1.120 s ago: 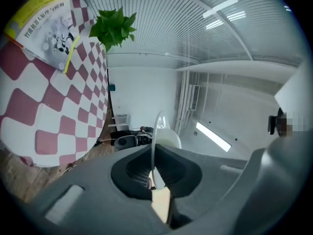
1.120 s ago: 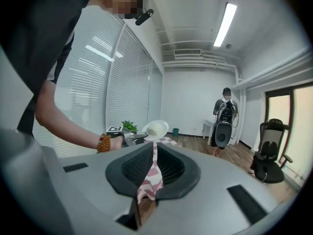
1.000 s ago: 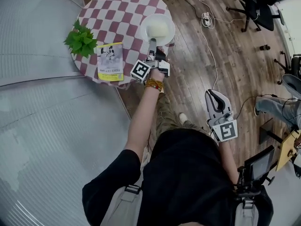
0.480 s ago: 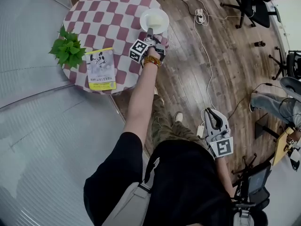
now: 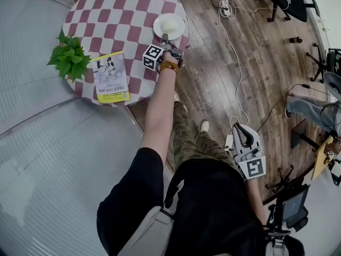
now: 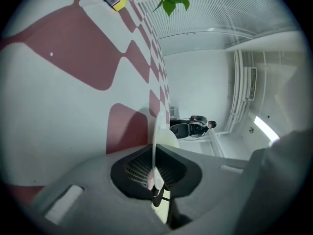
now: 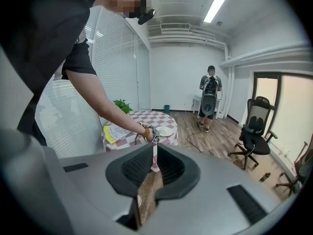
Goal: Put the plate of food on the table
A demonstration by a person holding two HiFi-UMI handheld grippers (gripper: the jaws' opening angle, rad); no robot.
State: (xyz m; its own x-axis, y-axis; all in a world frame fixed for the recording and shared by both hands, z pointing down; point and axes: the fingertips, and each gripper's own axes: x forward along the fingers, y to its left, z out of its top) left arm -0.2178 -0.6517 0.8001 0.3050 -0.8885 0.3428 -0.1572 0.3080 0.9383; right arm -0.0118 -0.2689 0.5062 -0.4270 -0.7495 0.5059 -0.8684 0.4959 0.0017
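A white plate (image 5: pixel 169 25) with a pale mound of food sits at the right edge of the round red-and-white checked table (image 5: pixel 122 15). My left gripper (image 5: pixel 164 38) is shut on the plate's near rim. In the left gripper view the plate (image 6: pixel 155 141) shows edge-on between the jaws, just over the cloth (image 6: pixel 73 82); whether it rests on it I cannot tell. My right gripper (image 5: pixel 241 127) hangs low by the person's side over the wooden floor, shut with nothing in it. From the right gripper (image 7: pixel 154 165) view the plate (image 7: pixel 165 131) is far ahead.
A potted green plant (image 5: pixel 66 57) and a yellow-edged magazine (image 5: pixel 110 79) lie on the table's left and near side. Cables (image 5: pixel 234 41) trail over the floor. An office chair (image 7: pixel 254 131) stands to the right. A person (image 7: pixel 210 97) stands at the far wall.
My left gripper has carried the plate from the table's rim further in over the cloth. The right gripper has stayed by the person's side.
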